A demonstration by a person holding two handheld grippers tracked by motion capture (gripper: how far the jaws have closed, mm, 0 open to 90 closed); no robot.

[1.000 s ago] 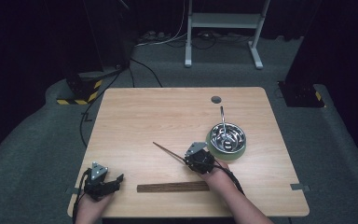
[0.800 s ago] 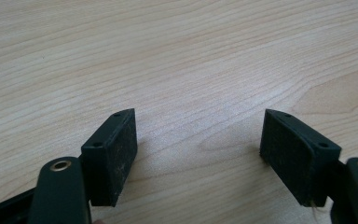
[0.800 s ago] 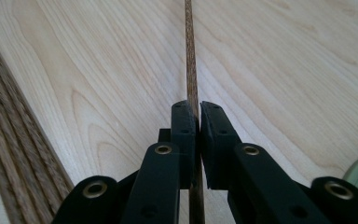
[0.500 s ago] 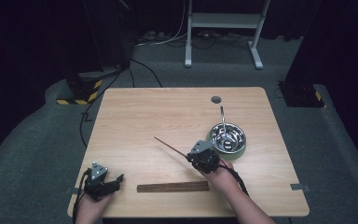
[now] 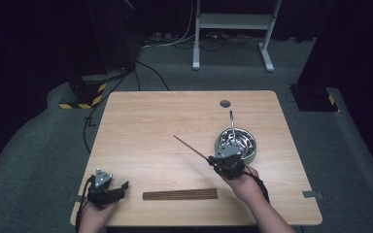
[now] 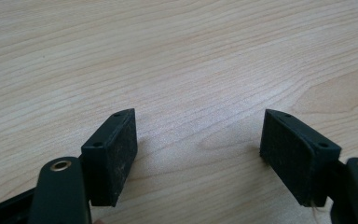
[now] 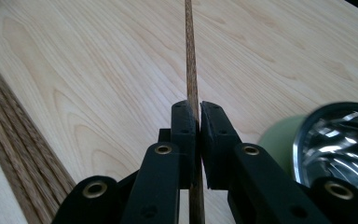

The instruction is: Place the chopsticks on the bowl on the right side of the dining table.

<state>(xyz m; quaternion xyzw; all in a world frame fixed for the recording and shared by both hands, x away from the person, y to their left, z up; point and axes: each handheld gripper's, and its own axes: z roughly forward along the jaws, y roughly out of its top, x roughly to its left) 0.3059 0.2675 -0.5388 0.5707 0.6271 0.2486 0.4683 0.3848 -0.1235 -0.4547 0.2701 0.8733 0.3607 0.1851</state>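
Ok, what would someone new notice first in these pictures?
Probably the thin wooden stick clamped in the right gripper, pointing up and left over the middle of the table. Next, the shiny metal bowl at the right, and the row of sticks lying near the front edge.

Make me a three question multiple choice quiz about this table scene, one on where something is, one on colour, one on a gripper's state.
1. Where does the bundle of chopsticks lie?
A. near the table's front edge
B. in the bowl
C. by the far edge

2. What colour is the bowl's outside?
A. red
B. pale green
C. blue

3. How is the right gripper?
A. open, holding nothing
B. shut on a spoon
C. shut on a single chopstick

Answers: A, it lies between the two hands; B, green shows beside the shiny inside; C, its jaws pinch the single chopstick.
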